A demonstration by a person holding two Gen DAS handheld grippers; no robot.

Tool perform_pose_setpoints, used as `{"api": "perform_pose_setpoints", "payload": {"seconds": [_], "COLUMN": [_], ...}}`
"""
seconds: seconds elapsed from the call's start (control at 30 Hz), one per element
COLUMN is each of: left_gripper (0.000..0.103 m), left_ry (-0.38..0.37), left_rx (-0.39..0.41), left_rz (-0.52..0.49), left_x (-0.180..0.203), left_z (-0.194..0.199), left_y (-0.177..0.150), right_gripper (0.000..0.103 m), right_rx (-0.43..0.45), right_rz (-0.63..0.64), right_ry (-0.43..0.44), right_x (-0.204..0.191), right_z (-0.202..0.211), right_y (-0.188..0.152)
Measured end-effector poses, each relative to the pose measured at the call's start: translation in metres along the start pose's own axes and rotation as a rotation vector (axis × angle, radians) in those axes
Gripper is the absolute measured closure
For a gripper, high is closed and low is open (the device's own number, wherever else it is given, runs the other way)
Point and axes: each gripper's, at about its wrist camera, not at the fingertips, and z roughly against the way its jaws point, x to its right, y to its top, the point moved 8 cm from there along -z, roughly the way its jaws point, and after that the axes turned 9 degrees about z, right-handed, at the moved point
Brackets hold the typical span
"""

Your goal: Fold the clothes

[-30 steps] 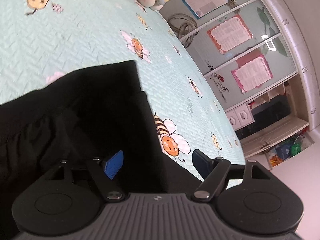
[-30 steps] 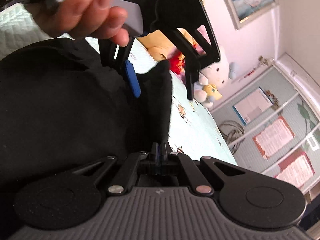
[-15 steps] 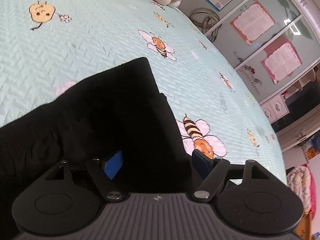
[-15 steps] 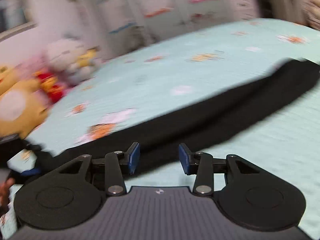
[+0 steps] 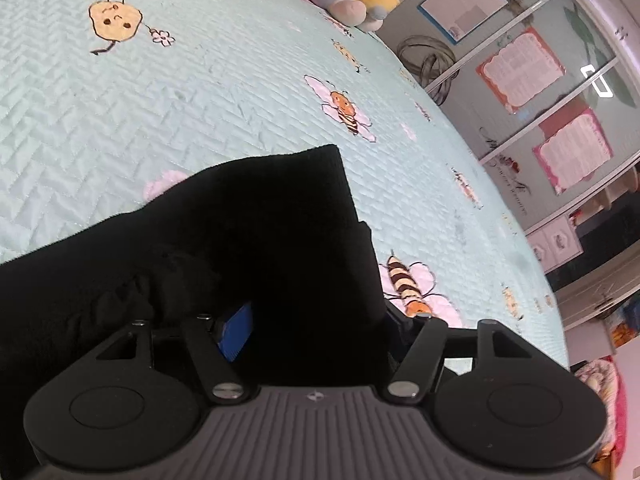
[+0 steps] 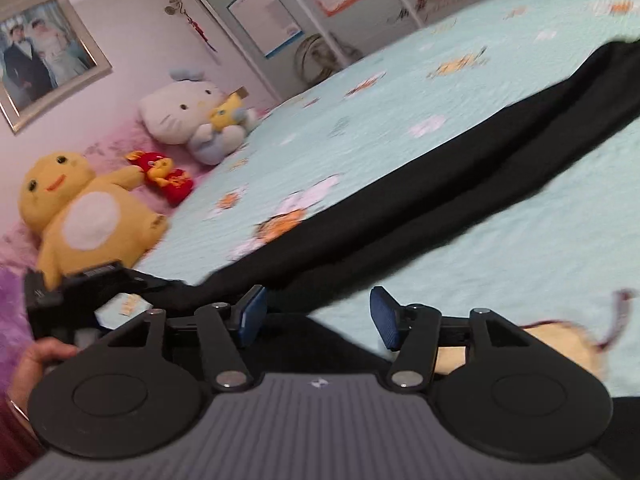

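Observation:
A black garment [image 5: 240,232] lies on the light green bee-print bedspread [image 5: 200,80]. Its folded end runs between the fingers of my left gripper [image 5: 316,326], whose jaws are closing around the cloth; the blue left pad [image 5: 236,332] stands clear of it, and fabric partly hides the right pad. In the right wrist view the garment [image 6: 440,184] stretches long and narrow toward the far right. My right gripper [image 6: 316,314] hovers over its near edge, its jaws opening with nothing between the pads. The left gripper [image 6: 60,300], held by a hand [image 6: 36,356], shows at the left.
Plush toys sit at the bed's head: a yellow one [image 6: 80,216], a red one [image 6: 168,174] and a white cat [image 6: 180,114]. A framed photo [image 6: 40,56] hangs on the pink wall. Wardrobe doors with posters [image 5: 540,80] stand beyond the bed.
My right gripper let go of the black cloth, opened, rolled and swung away from the left gripper; it now looks along the garment. The left jaws narrowed a little.

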Motion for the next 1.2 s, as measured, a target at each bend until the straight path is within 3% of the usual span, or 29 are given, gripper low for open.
{"api": "perform_pose_setpoints", "payload": {"seconds": [0.03, 0.1, 0.17, 0.27, 0.37, 0.57, 0.83, 0.9, 0.97, 1.0, 1.03, 1.2], "left_gripper": [0.036, 0.051, 0.081, 0.093, 0.098, 0.101, 0.101, 0.101, 0.101, 0.101, 0.101, 0.101], "left_ry": [-0.012, -0.038, -0.077, -0.119, -0.177, -0.259, -0.312, -0.322, -0.331, -0.34, -0.35, -0.387], "left_rx": [-0.003, -0.01, -0.033, -0.036, -0.022, -0.06, -0.107, -0.113, -0.115, -0.119, -0.125, -0.12], "left_rz": [-0.002, -0.006, -0.001, 0.006, 0.026, 0.067, 0.092, 0.082, 0.069, 0.066, 0.065, 0.033], "left_x": [0.001, 0.004, 0.006, 0.008, 0.01, 0.007, -0.009, -0.013, -0.019, -0.023, -0.027, -0.05], "left_z": [0.0, 0.0, 0.0, 0.006, 0.016, 0.028, 0.044, 0.049, 0.053, 0.055, 0.058, 0.082], "left_y": [0.0, -0.001, -0.001, 0.002, 0.008, 0.003, -0.014, -0.018, -0.02, -0.02, -0.02, -0.015], "right_gripper": [0.041, 0.04, 0.039, 0.039, 0.039, 0.038, 0.04, 0.049, 0.086, 0.093, 0.098, 0.1], "right_rx": [-0.011, -0.031, -0.052, -0.101, -0.128, -0.184, -0.127, -0.106, -0.095, -0.088, -0.081, -0.039], "right_rz": [-0.041, -0.144, -0.256, -0.415, -0.476, -0.479, -0.632, -0.626, -0.561, -0.518, -0.476, -0.161], "right_ry": [0.032, 0.092, 0.133, 0.193, 0.249, 0.227, 0.156, 0.147, 0.131, 0.115, 0.1, 0.082], "right_x": [-0.005, -0.013, -0.017, -0.022, -0.038, -0.06, -0.045, -0.043, -0.047, -0.05, -0.054, -0.101], "right_z": [-0.006, -0.018, -0.031, -0.052, -0.062, -0.087, -0.1, -0.099, -0.098, -0.095, -0.09, -0.057], "right_y": [0.001, 0.004, 0.005, 0.003, -0.002, -0.009, -0.013, -0.012, -0.009, -0.009, -0.009, -0.009]}}
